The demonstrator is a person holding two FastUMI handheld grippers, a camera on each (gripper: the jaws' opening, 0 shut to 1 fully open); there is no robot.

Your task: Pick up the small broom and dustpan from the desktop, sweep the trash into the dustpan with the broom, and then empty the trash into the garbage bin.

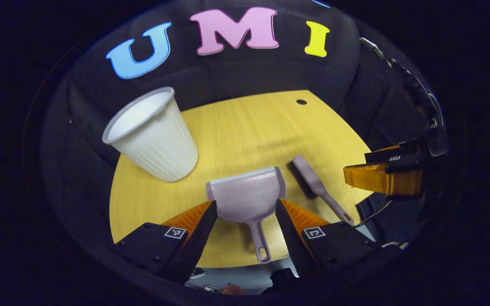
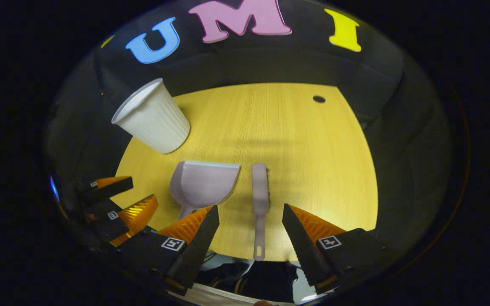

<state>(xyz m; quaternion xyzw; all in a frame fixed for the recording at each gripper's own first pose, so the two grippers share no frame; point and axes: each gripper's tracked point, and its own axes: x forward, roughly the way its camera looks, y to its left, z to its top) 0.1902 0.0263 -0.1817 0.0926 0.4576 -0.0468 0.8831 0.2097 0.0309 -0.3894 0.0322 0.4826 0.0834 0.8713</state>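
The left gripper (image 1: 246,212) is hovering with jaws released around the dustpan (image 1: 247,196); the right gripper (image 2: 250,219), jaws likewise released, is straddling the broom (image 2: 260,199) lying at three o'clock of it on the counter (image 1: 236,123).

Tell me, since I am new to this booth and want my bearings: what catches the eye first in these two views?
The round yellow wooden desktop stands out, with a white ribbed plastic cup at its far left edge. Near the front lie a pale lilac plastic dustpan and, to its right, a matching small broom, both untouched. The open left gripper frames the dustpan's handle, and the open right gripper frames the broom's.
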